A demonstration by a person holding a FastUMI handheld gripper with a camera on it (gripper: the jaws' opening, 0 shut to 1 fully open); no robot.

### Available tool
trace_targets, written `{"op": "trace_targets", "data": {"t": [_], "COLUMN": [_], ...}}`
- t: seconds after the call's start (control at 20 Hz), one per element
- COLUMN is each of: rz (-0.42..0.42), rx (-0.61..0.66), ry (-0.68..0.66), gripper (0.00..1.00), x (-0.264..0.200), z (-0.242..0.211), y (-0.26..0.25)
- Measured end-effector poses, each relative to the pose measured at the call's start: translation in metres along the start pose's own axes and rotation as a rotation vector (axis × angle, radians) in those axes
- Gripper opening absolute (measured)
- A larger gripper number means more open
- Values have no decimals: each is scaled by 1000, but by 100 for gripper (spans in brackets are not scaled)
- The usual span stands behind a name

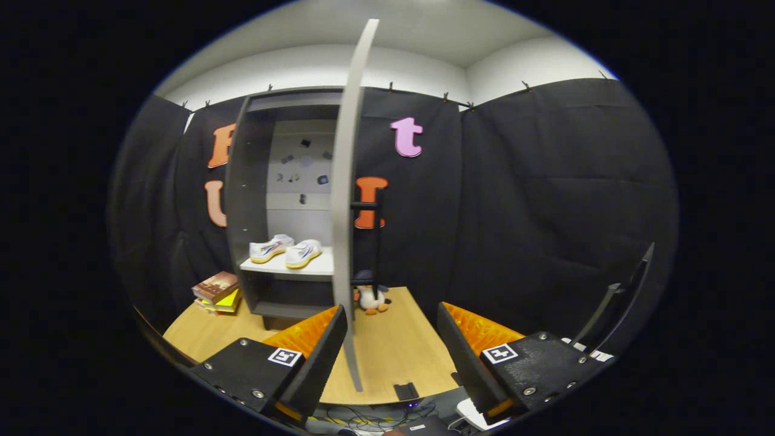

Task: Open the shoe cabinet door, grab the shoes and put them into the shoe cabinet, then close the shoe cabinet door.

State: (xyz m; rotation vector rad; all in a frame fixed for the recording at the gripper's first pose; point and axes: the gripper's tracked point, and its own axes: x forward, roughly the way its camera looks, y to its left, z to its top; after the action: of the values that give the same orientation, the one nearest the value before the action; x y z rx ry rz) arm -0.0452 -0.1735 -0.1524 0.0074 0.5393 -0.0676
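- We see the gripper (392,339) with its fingers spread wide, nothing held between them.
- The left finger's (315,345) inner edge sits right at the edge of the cabinet door (345,200); we can't tell if it touches. The right finger (466,345) is well apart from the door, with bare worktop in the gap.
- The door stands open, seen nearly edge-on as a thin grey panel running from just ahead of the fingers up past the cabinet top.
- The shoe cabinet (245,200) is dark grey and stands beyond the left finger, towards the back left of the wooden worktop (399,345).
- The shoes (286,249), a white pair with yellow soles, sit side by side on the cabinet's white shelf (315,265), toes pointing left. They are well beyond the fingers, left of the door.
- Small dark bits are stuck on the cabinet's pale back panel; too small for us to identify.
- A stack of books (217,292) lies at the worktop's left edge, just beside the cabinet's base.
- A penguin toy (370,297) sits at the back of the worktop, just right of the door, below a thin black stand (376,242).
- Cables (369,419) and a small black device (404,390) lie at the worktop's near edge, between the fingers.
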Motion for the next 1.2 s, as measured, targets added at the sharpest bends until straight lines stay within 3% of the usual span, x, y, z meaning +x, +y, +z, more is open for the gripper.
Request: {"op": "trace_targets", "data": {"t": [0.1,0.35,0.75,1.0,1.2], "rz": [-51,-11,163,352,457], "rx": [13,39,99,99,32], "ry": [-25,-69,-56,-56,-75], "gripper": [93,89,78,76,76], "x": [32,58,35,18,23], "z": [5,24,27,31,40], "y": [-13,2,56,139,202]}}
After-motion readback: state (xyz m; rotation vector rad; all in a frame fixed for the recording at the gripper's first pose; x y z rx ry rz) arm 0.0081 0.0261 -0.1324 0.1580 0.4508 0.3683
